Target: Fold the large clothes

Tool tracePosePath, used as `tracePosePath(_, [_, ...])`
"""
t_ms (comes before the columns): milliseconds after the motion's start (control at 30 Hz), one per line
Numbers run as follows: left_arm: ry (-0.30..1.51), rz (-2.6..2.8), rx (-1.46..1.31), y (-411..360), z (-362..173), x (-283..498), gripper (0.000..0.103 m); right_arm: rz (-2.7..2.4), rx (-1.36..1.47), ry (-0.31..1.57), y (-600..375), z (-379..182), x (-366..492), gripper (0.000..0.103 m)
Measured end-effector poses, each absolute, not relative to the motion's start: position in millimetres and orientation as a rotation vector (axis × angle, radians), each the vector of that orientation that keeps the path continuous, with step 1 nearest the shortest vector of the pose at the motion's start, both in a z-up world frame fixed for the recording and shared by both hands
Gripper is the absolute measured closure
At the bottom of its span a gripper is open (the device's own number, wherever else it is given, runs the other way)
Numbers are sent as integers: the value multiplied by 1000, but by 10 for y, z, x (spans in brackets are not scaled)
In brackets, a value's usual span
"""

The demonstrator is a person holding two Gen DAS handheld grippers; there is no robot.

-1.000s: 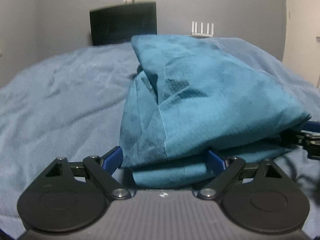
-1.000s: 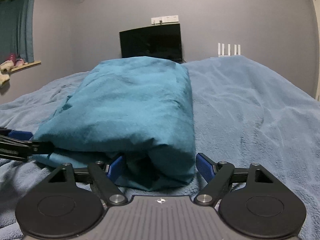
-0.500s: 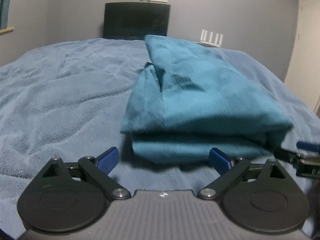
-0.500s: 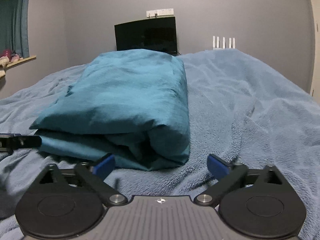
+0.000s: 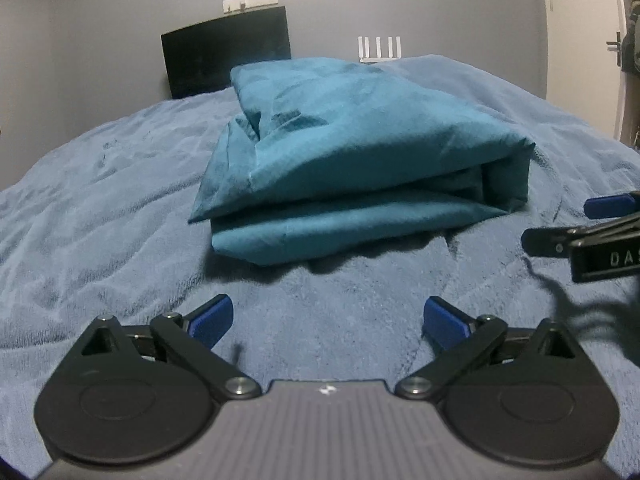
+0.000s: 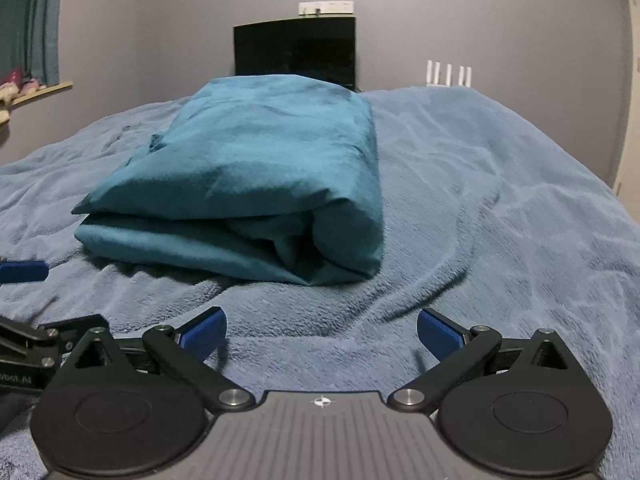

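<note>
Surface: a bed under a fuzzy pale-blue blanket (image 5: 100,208); grey walls, a black flat screen (image 6: 295,50) behind the bundle.
Garment: the folded teal cloth bundle (image 5: 352,168) lies mid-bed in stacked layers.
Left hand-held gripper (image 5: 326,318): tilted down, just short of the bundle's near edge, jaws just opened wide, nothing between them.
Right hand-held gripper (image 6: 322,330): likewise spread wide and empty, near the bundle's rolled corner.
Room: bare blanket lies right of the bundle.
</note>
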State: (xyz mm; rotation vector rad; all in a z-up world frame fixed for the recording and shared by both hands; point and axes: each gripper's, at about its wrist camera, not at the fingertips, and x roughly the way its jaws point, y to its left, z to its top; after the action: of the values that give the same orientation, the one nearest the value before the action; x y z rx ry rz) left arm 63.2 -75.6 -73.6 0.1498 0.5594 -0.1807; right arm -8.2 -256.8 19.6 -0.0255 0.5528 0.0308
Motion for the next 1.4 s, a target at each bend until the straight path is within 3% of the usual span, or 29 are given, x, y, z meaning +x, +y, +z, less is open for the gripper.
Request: tracePosePath(1400, [603,-179,113,-691,-671,427,1,27,-91,538,-2494,276,-298,0])
